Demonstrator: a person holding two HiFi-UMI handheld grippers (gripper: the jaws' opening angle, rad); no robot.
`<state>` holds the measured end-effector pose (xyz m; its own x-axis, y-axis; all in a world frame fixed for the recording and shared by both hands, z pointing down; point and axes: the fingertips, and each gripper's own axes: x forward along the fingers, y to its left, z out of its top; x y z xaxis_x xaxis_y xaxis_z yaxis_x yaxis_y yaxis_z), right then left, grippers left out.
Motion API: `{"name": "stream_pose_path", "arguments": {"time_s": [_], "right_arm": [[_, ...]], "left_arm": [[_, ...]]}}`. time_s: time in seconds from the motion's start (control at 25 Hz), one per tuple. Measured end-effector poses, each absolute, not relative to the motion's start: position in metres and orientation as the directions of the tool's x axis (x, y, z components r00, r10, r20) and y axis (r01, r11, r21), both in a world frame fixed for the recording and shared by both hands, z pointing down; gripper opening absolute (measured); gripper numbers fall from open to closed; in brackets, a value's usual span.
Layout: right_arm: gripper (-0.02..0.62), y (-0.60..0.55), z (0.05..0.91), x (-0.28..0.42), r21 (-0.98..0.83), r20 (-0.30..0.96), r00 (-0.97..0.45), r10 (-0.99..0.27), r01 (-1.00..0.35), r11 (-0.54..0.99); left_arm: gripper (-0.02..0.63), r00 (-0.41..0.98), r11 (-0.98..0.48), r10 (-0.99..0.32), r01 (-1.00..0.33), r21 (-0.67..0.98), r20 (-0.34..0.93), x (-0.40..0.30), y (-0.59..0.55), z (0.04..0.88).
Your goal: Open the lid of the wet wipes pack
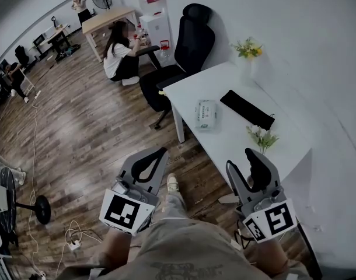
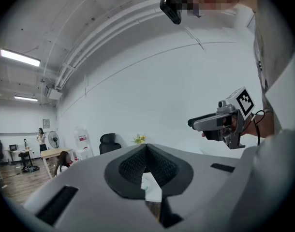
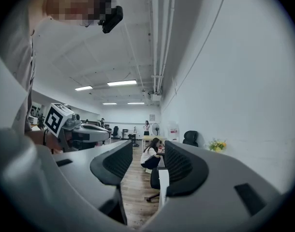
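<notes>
The wet wipes pack [image 1: 206,114], white with a pale green label, lies flat on the white table [image 1: 230,142], its lid down. Both grippers hang in the air short of the table's near edge, well away from the pack. My left gripper [image 1: 159,153] is over the wooden floor, its jaws shut tip to tip with nothing between them [image 2: 146,148]. My right gripper [image 1: 243,158] is beside the table's near corner. Its jaws stand open and empty [image 3: 148,154]. Each gripper shows in the other's view, the right gripper [image 2: 219,122] and the left gripper [image 3: 84,132].
A long black pouch [image 1: 247,109] lies behind the pack, with a yellow flower vase [image 1: 248,49] at the far end and a small plant [image 1: 261,137] near me. A black office chair [image 1: 189,45] stands at the table's far left. A person [image 1: 119,54] sits beyond it; cables [image 1: 73,244] lie on the floor.
</notes>
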<state>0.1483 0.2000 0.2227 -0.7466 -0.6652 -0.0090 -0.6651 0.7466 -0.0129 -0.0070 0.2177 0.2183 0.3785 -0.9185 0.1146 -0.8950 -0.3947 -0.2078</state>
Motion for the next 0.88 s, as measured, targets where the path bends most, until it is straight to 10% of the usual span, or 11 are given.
{"name": "stream_pose_path", "arguments": {"time_s": [0.88], "right_arm": [[0.204, -0.016, 0.274, 0.041, -0.01, 0.213, -0.662, -0.718, -0.737, 0.676]], "left_arm": [[0.017, 0.472, -0.504, -0.854, -0.856, -0.118, 0.22, -0.107, -0.003, 0.255]]}}
